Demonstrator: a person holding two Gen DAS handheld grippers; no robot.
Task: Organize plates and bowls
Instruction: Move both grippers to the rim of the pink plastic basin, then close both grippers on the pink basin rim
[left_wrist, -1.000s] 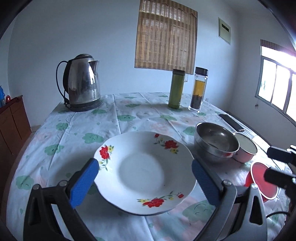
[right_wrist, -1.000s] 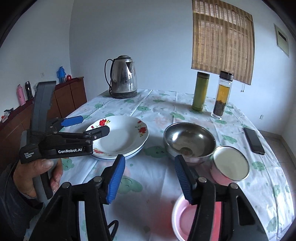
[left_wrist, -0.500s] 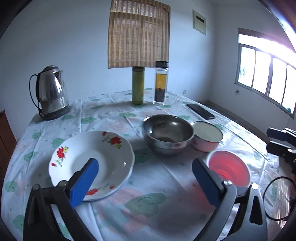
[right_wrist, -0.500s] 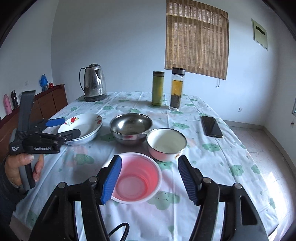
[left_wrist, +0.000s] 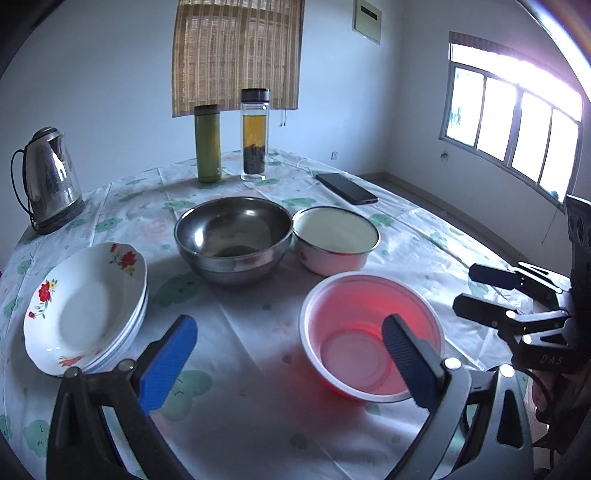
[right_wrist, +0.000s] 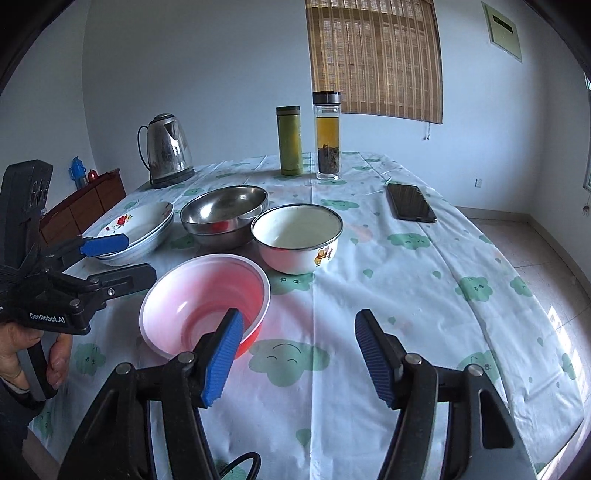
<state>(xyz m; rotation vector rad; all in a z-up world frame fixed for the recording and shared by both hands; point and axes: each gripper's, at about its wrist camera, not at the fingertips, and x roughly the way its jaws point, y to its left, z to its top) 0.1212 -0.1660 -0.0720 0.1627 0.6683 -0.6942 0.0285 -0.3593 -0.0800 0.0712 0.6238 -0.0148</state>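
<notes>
**Right wrist view: red bowl sits left of your closing claw**

You hold the right gripper (right_wrist: 295, 354) apart, empty, jaws closing; its left pad overlaps the red bowl (right_wrist: 203, 295). Your left gripper (left_wrist: 291, 365), wide apart, has it ahead-right.

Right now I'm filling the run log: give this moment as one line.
plates stacked | red bowl on table, untouched | left gripper open, empty | right gripper closing, empty
</notes>
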